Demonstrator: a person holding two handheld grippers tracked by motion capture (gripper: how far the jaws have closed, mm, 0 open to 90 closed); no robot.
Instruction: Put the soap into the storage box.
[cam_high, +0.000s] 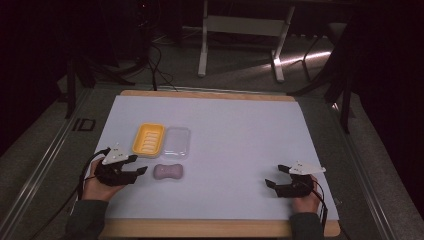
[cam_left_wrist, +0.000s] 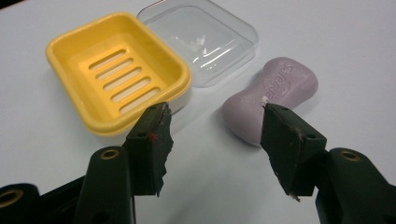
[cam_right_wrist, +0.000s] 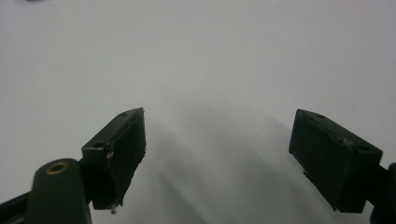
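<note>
Soap (cam_left_wrist: 275, 95) lies just beyond open left tool (cam_left_wrist: 215, 135).

White table sheet (cam_high: 235, 150); white desk frame (cam_high: 245, 30) behind.

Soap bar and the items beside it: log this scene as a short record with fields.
surface: white mat on a wooden table
soap bar: purple, lying flat on the mat, in front of the two dishes
soap dish: yellow, slotted, empty
lid: clear plastic, lying beside the soap dish
left gripper: open, nothing between the jaws, aimed at the soap bar
right gripper: open, over bare mat, nothing held
</note>
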